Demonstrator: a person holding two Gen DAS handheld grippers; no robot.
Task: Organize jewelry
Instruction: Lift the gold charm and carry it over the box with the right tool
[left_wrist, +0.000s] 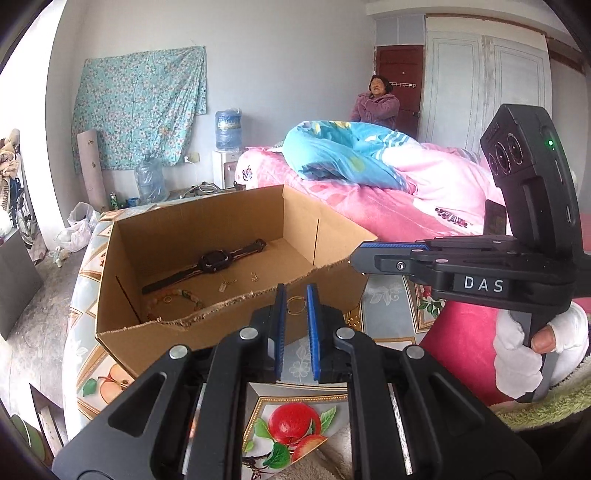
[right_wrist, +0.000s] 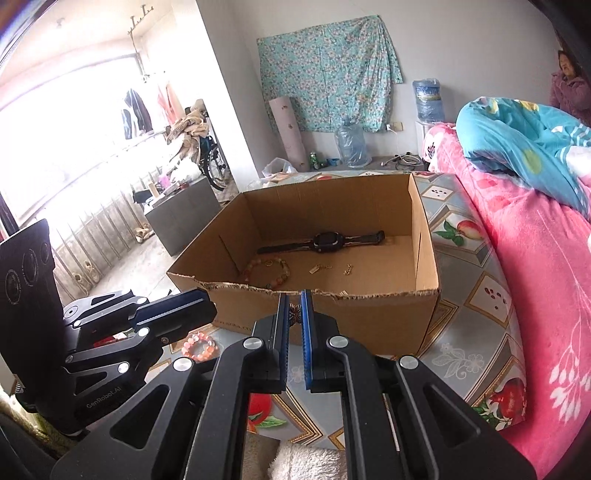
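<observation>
An open cardboard box (left_wrist: 236, 325) (right_wrist: 332, 317) stands on the fruit-patterned table. Inside lie a black watch (left_wrist: 214, 260) (right_wrist: 325, 240), a coloured bead bracelet (left_wrist: 177, 299) (right_wrist: 267, 271) and small gold pieces (right_wrist: 319, 268). In the left wrist view my left gripper (left_wrist: 295, 293) is shut on a thin gold hoop (left_wrist: 295, 305), just in front of the box's torn near wall. My right gripper (right_wrist: 294, 301) is shut on a small dark ornate piece (right_wrist: 294, 314) at the same wall. Each gripper shows side-on in the other's view, the right gripper (left_wrist: 356, 254) and the left gripper (right_wrist: 210, 304).
A pink bead bracelet (right_wrist: 199, 345) lies on the table (right_wrist: 476, 317) left of the box's front. A bed with pink bedding (right_wrist: 546, 266) borders the table on the right. A person (left_wrist: 376, 103) sits beyond the bed. Water bottles (left_wrist: 149, 179) and clutter stand on the floor behind.
</observation>
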